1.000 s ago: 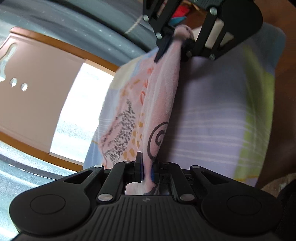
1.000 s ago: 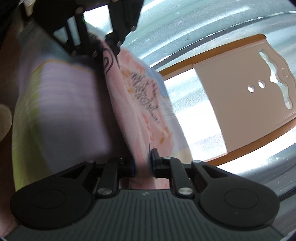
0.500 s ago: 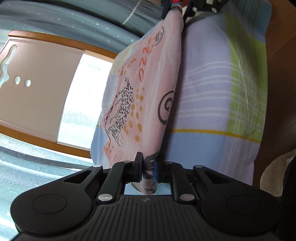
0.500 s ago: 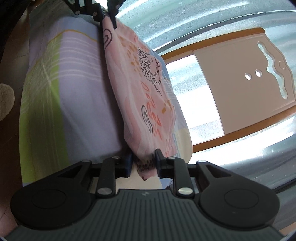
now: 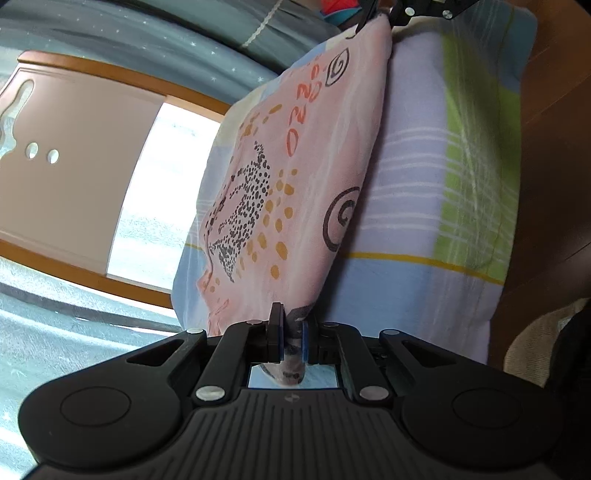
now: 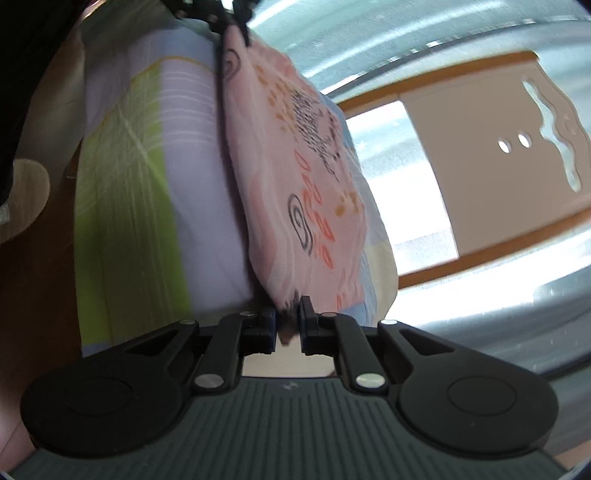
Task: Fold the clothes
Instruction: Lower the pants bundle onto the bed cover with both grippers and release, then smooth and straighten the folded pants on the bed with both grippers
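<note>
A pink garment (image 5: 295, 177) printed with black dots, orange spots and dark spirals hangs stretched between my two grippers, above a bed. My left gripper (image 5: 291, 332) is shut on one end of it. Its far end reaches the right gripper (image 5: 380, 14) at the top of the left wrist view. In the right wrist view the same pink garment (image 6: 295, 177) runs from my right gripper (image 6: 287, 325), shut on its near end, up to the left gripper (image 6: 236, 22) at the top.
Under the garment lies a bed sheet (image 5: 424, 206) in lilac, green and light blue bands. A wooden headboard (image 5: 74, 166) stands beyond the bed, with a blue starred curtain (image 5: 147, 33) behind. Brown wooden floor (image 5: 554, 147) borders the bed, with a beige mat (image 6: 22, 195).
The two grippers have drawn apart, each still shut on its end, so the pink garment is now pulled out longer and flatter between them.
</note>
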`<state>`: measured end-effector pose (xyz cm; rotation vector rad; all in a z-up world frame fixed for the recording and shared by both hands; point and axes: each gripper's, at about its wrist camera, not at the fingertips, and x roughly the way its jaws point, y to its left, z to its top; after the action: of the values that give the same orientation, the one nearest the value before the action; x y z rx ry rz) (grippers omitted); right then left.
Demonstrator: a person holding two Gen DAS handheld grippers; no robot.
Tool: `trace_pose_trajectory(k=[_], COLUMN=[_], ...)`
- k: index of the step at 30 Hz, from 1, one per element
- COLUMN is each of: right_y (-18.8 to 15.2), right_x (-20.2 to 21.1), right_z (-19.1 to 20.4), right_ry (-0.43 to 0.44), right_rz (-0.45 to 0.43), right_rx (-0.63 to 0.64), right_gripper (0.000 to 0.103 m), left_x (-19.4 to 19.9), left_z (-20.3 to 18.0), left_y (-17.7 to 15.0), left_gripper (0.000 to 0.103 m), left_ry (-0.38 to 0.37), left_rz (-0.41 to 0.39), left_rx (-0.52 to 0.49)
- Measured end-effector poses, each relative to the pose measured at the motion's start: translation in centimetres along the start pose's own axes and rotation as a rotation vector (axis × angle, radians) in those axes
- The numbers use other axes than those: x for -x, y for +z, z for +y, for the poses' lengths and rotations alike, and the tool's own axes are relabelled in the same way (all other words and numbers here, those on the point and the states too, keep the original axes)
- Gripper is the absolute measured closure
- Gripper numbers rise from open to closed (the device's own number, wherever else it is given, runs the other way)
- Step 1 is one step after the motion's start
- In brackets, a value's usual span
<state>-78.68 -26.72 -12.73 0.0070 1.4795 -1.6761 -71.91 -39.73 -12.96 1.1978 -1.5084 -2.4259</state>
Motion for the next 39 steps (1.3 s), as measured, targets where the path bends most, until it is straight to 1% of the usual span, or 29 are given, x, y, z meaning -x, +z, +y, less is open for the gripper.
trace_pose_trajectory(k=[3,6,7,10,13,15,17,18,19,21,22,25,28,31,32,33,34,36,39], right_y=[-0.9,-2.0,-2.4,-3.2,-3.3,-2.9,-2.4,-2.2,-2.1,-1.7,-1.5,-1.1,-1.1,-1.6,-1.7,-2.1,-2.5,-3.8,-6.1], right_x=[0.2,0.5,0.6,0.8,0.8,0.8,0.8,0.8,0.9,0.6,0.2,-1.0,-2.5,-3.7,-4.3,-4.3,-4.3,-4.2,-5.6], right_z=[-0.6,-1.2,-1.4,-2.5,-4.5,-5.9,-7.3,-7.8,-8.4,-9.2,-9.4,-9.3,-9.0,-9.3,-9.6,-10.2,-10.8,-12.3,-14.2], right_ry=[-0.005,-0.013,-0.017,-0.029,-0.013,0.001,0.022,0.037,0.059,0.119,0.146,0.225,0.294,0.33,0.334,0.33,0.327,0.313,0.318], right_rz=[0.029,0.063,0.07,0.077,0.057,0.027,-0.004,-0.029,-0.056,-0.098,-0.11,-0.118,-0.105,-0.089,-0.084,-0.08,-0.076,-0.078,-0.068], right_rx=[-0.048,-0.096,-0.112,-0.184,-0.32,-0.409,-0.49,-0.529,-0.572,-0.654,-0.683,-0.726,-0.757,-0.785,-0.792,-0.816,-0.84,-0.932,-1.102], right_gripper=[0.093,0.093,0.091,0.084,0.084,0.084,0.084,0.081,0.075,0.071,0.071,0.071,0.074,0.073,0.073,0.073,0.072,0.069,0.064], left_x=[0.0,0.1,0.3,1.0,1.1,0.4,0.5,0.5,0.4,-0.3,-0.7,-2.6,-4.7,-6.7,-7.1,-7.2,-7.2,-7.1,-7.7], left_z=[0.0,0.4,0.6,1.3,2.5,3.9,5.1,5.7,6.2,7.1,7.3,7.7,8.0,8.1,7.7,7.5,7.7,8.9,11.8], left_y=[-0.2,-0.5,-0.7,-1.4,-2.1,-2.3,-2.8,-3.0,-3.1,-2.6,-2.3,-1.6,-0.9,-0.4,-0.6,-0.8,-1.0,-1.5,-2.2], left_gripper=[0.094,0.09,0.088,0.087,0.087,0.087,0.087,0.087,0.087,0.087,0.087,0.085,0.085,0.085,0.088,0.088,0.084,0.082,0.079], left_ry=[-0.005,-0.012,-0.012,-0.007,0.017,0.049,0.069,0.079,0.085,0.081,0.078,0.039,-0.008,-0.054,-0.059,-0.052,-0.053,-0.047,-0.062], left_rz=[0.0,-0.004,-0.003,0.002,0.021,0.047,0.054,0.057,0.057,0.049,0.043,0.036,0.031,0.033,0.041,0.035,0.031,0.021,-0.005], left_rx=[-0.001,0.02,0.026,0.026,0.044,0.072,0.115,0.136,0.159,0.196,0.209,0.255,0.305,0.34,0.32,0.306,0.312,0.367,0.513])
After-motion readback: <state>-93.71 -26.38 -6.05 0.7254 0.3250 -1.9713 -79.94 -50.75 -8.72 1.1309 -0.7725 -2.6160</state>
